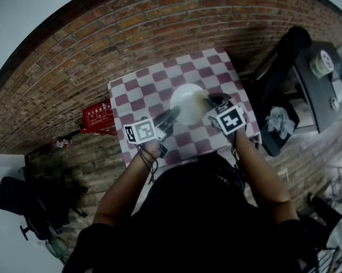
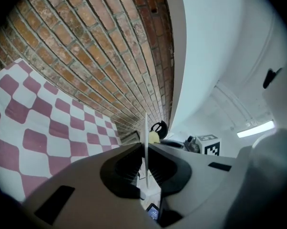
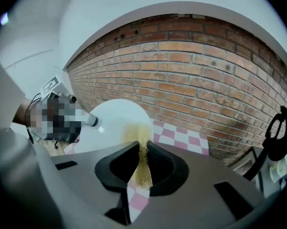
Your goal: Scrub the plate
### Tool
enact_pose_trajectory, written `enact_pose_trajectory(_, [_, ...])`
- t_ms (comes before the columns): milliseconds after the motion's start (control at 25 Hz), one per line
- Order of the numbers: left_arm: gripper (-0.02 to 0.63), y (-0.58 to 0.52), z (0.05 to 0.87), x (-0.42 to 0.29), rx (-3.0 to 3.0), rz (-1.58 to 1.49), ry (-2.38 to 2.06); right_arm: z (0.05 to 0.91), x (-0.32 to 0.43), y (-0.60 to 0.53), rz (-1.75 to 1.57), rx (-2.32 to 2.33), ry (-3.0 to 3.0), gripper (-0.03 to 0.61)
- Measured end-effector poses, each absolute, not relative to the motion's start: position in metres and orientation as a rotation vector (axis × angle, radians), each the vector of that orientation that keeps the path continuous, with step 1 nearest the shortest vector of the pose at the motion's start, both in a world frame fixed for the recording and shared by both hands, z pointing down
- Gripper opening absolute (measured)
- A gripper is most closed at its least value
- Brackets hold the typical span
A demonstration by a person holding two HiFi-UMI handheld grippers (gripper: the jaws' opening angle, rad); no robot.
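Checkered tablecloth [image 1: 138, 89] on brick floor [image 1: 91, 44]. Your left gripper [image 2: 145, 157] clamps rim of white plate [image 1: 187, 104] over cloth. Your right gripper [image 3: 142, 162] pinches yellow scrub pad [image 3: 139, 136], pad against plate face.

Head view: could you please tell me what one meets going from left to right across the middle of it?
Red box, left gripper, the plate that it clamps, right gripper holding a yellow scrub pad, dark desk.
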State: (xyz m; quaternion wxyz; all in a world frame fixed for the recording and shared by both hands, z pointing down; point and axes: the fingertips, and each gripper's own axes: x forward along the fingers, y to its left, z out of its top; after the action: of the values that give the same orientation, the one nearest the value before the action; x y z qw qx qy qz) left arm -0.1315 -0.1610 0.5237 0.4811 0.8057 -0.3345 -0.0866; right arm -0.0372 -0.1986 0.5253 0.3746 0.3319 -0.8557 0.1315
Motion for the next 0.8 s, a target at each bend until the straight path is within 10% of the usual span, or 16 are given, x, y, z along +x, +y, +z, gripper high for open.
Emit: enact_pose_trajectory(800, [0.023,-0.181,0.504,-0.141,1.939,-0.319,-0.828,0.504,-0.107,-0.158,0.224,0.696,-2.297,0.051])
